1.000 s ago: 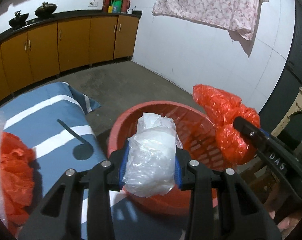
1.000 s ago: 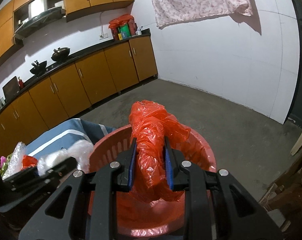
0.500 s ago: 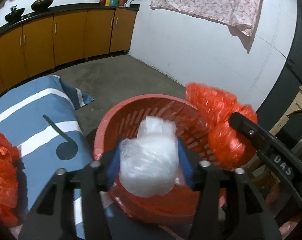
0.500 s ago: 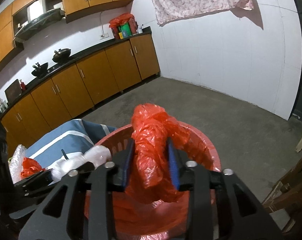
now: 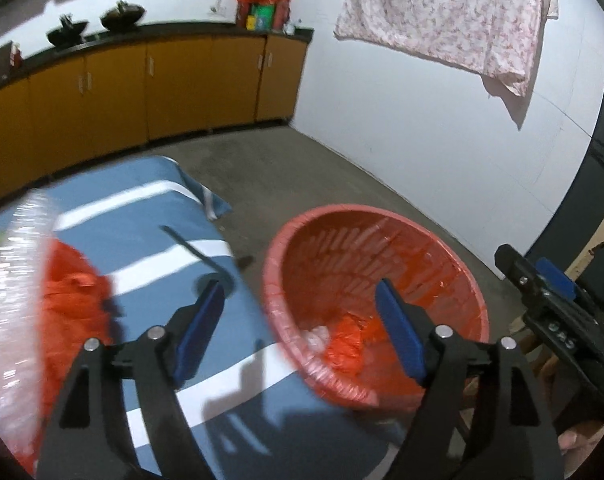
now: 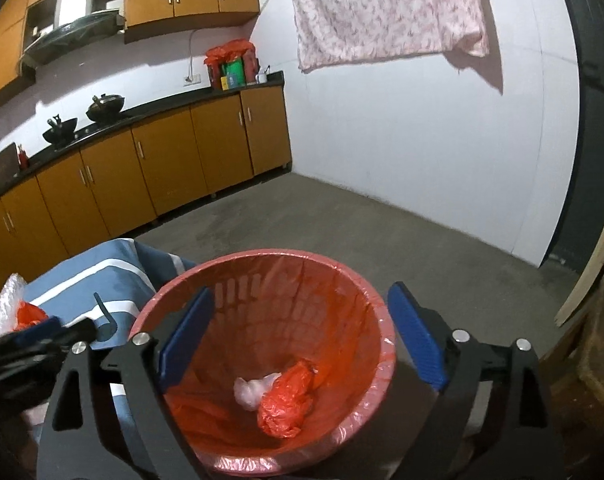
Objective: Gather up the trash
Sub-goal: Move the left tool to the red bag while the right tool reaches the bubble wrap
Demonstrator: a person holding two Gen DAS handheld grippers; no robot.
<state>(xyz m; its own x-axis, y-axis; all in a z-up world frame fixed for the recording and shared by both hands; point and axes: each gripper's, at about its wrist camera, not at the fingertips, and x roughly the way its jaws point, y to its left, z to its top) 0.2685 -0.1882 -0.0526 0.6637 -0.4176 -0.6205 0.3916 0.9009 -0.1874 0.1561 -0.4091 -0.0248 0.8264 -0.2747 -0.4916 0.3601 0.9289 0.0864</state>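
A red trash basket [image 6: 376, 308] lined with a red bag stands beside a blue striped cloth; it also shows in the left wrist view [image 5: 290, 240]. In its bottom lie a crumpled orange plastic bag [image 6: 288, 398] and a clear plastic wad [image 6: 252, 392]. My right gripper [image 6: 302, 340] is open and empty above the basket. My left gripper [image 5: 302, 328] is open and empty over the basket's left rim. More orange plastic [image 5: 68, 304] and bubble wrap [image 5: 14, 300] lie on the cloth at the left.
The blue striped cloth [image 5: 142, 216] covers a surface left of the basket. Orange kitchen cabinets [image 6: 162, 168] line the far wall. A patterned cloth [image 6: 382, 12] hangs on the white wall. Wooden pieces [image 6: 594, 340] stand at the right. Bare concrete floor [image 6: 382, 232] lies beyond.
Both grippers have opened. The clear plastic wad and the orange bag have dropped into the basket. The left gripper has swung left toward the cloth.
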